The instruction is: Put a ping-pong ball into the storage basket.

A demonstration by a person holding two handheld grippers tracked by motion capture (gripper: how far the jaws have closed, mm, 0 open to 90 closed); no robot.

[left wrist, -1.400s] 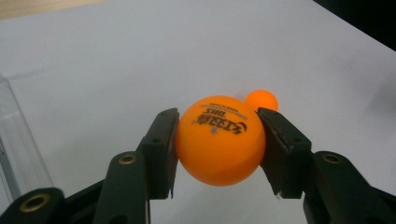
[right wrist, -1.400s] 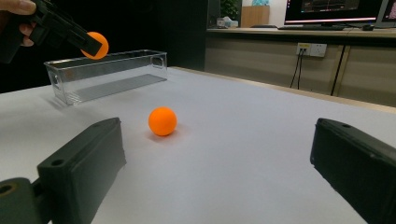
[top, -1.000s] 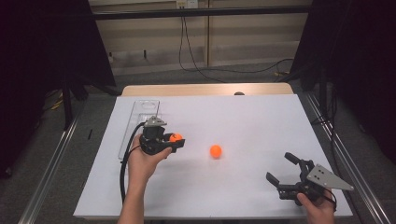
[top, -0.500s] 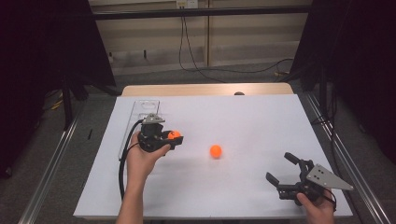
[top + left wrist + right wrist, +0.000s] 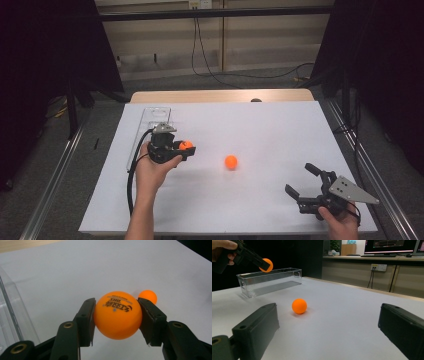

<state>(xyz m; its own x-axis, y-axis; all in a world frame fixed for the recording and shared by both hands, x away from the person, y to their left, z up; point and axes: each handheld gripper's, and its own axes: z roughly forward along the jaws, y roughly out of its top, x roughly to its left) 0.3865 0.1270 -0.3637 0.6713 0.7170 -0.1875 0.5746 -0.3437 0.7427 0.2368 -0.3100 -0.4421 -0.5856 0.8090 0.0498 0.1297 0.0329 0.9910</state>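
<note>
Since the earlier frames the left gripper (image 5: 186, 148) has drifted a little toward the far left of the table, carrying its ball closer to the clear plastic rectangular tray (image 5: 150, 121); the right gripper (image 5: 306, 183) has stayed where it was.

The left gripper is clenched on a smooth orange table-tennis ball (image 5: 117, 314), held above the white table surface (image 5: 270, 125). In the left gripper view the ball sits squarely between the two flat black jaws, touching both, and bears dark printed lettering seen upside down: "DHS" reads clearly, while the smaller line above it is too fine to make out. That writing cannot be read from the high view.

A second plain orange ball (image 5: 230, 161) lies loose on the matte white surface, between the two grippers and apart from both. The left gripper view shows it peeking out just behind the right-hand jaw; the right gripper view shows it resting with a soft shadow beneath.

The right gripper is released, its blocky black jaws spread wide near the near right edge, with the grey three-cornered plate on top. Its view shows the tray as transparent, straight-walled and long, with the held ball just above its near end.
</note>
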